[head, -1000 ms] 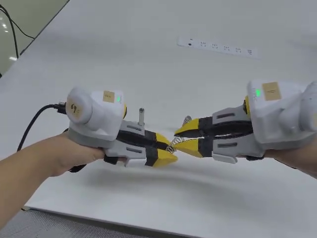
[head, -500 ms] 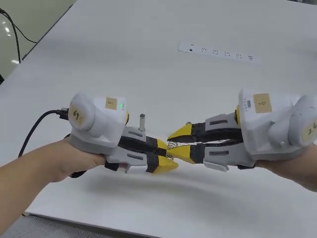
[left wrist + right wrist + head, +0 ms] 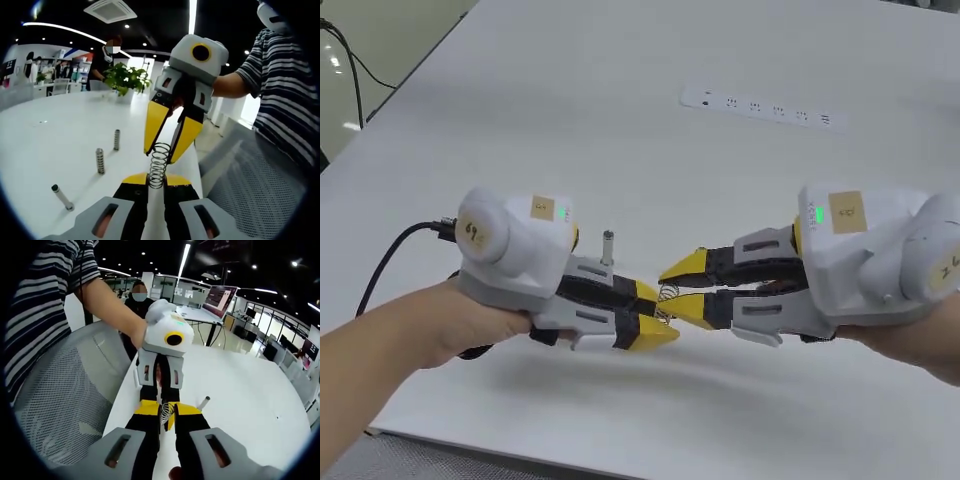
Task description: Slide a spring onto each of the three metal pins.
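- My left gripper (image 3: 156, 179) clamps the spring (image 3: 158, 162), axis toward 12 o'clock, into my right gripper's (image 3: 160, 154) half-open jaws.
- Bare pin (image 3: 62, 197) stands at 9 o'clock.

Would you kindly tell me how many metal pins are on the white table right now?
3, seen from the left gripper view: a far spring-covered silver metal pin, a middle spring-covered pin, and, closest, a bare silver pin. None seems hidden.
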`<state>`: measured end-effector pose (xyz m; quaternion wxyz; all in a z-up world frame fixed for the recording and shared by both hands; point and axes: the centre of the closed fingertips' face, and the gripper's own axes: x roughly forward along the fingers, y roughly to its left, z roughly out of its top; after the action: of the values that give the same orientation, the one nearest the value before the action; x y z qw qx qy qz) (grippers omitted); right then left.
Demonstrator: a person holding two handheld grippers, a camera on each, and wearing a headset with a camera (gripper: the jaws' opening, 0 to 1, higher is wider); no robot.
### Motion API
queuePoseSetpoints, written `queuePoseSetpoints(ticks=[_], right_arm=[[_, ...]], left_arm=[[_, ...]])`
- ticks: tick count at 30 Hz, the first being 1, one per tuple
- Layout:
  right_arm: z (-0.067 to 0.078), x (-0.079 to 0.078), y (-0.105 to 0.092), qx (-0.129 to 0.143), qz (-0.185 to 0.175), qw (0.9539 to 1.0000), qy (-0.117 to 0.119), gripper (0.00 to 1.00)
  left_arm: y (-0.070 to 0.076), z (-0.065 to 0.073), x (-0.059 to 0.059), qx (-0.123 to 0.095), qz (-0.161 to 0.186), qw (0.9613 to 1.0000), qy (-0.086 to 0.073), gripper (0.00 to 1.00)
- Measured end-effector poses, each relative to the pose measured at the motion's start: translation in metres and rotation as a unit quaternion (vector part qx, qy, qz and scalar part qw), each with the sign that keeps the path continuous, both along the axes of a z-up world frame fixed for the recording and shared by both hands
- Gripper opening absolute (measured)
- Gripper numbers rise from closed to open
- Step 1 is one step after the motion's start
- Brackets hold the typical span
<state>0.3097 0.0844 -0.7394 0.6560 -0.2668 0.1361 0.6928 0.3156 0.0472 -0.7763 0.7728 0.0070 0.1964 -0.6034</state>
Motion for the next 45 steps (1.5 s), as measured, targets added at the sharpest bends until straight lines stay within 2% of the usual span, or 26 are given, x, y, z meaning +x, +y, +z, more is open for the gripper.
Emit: queuePoseSetpoints(ticks=[13,24,31,33,35,37,42,45], right_arm=[[0.003,0.003,0.003,-0.006,0.003,0.9999,-0.014,0.07],[0.006,0.008,0.002,-0.005,-0.003,0.9998,-0.021,0.07],[0.006,0.012,0.0,-0.01,-0.005,0.9995,-0.029,0.07],[0.004,0.013,0.0,-0.013,-0.005,0.9994,-0.032,0.07],[0.003,0.013,-0.001,-0.015,-0.005,0.9993,-0.033,0.07],[0.002,0.013,-0.001,-0.016,-0.006,0.9993,-0.033,0.07],[0.0,0.013,-0.001,-0.017,-0.006,0.9992,-0.035,0.07],[-0.001,0.013,0.0,-0.016,-0.009,0.9993,-0.033,0.07]], left_arm=[[0.005,0.004,0.004,-0.007,0.014,0.9999,0.006,0.06],[0.016,0.003,0.004,-0.002,0.027,0.9996,0.009,0.07],[0.031,0.0,0.003,0.005,0.041,0.9991,0.013,0.08],[0.036,0.0,0.003,0.004,0.049,0.9986,0.021,0.09],[0.039,0.0,0.003,0.005,0.052,0.9984,0.021,0.1],[0.044,-0.001,0.002,0.007,0.057,0.998,0.027,0.12],[0.056,-0.003,0.002,0.016,0.068,0.9971,0.03,0.19],[0.064,-0.005,0.004,0.021,0.077,0.9963,0.031,0.28]])
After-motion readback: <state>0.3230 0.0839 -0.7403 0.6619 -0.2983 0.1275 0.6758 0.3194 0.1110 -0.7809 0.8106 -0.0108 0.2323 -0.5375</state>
